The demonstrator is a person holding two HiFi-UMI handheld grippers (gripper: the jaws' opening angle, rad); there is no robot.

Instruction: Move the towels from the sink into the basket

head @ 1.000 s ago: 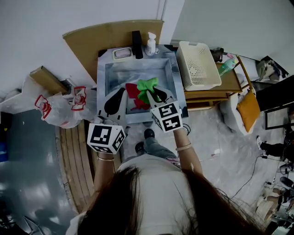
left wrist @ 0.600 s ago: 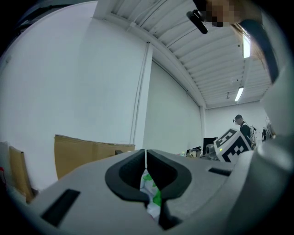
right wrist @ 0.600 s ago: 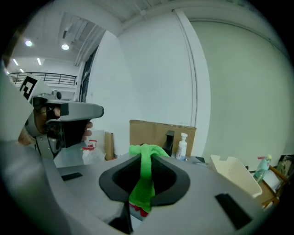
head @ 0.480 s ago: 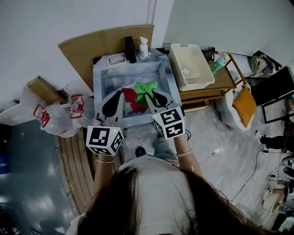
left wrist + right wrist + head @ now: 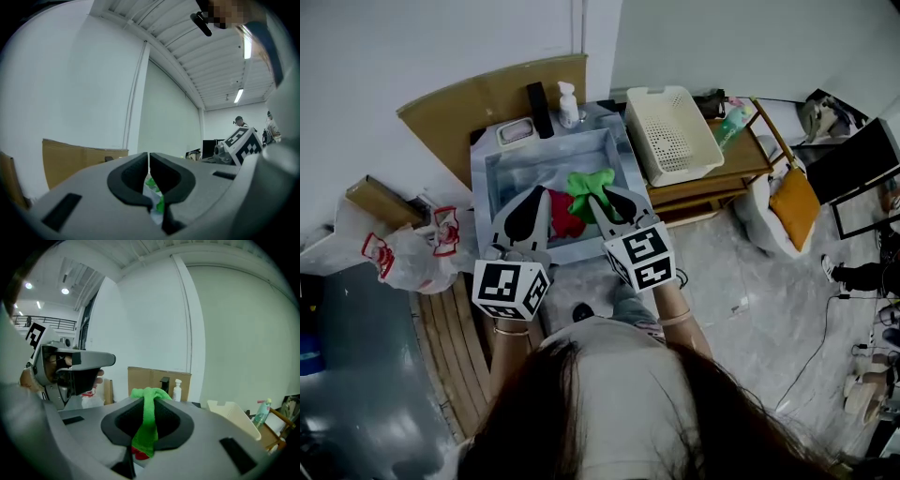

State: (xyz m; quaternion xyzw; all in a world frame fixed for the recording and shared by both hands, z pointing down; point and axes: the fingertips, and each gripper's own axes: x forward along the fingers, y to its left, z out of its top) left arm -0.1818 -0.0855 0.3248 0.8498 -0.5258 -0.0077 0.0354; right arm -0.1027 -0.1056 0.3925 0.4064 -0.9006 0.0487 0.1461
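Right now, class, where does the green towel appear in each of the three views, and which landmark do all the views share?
Head view: centre, the green towel is over the sink, held by the right gripper.
Left gripper view: low centre, green slivers behind the shut left gripper, likely the towel.
Right gripper view: lower centre, pinched between the jaws.
Shared landmark: the cardboard against the wall.

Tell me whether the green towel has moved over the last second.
Yes. The green towel, clamped in the right gripper, has shifted slightly toward the right rim of the sink, the side where the basket stands.
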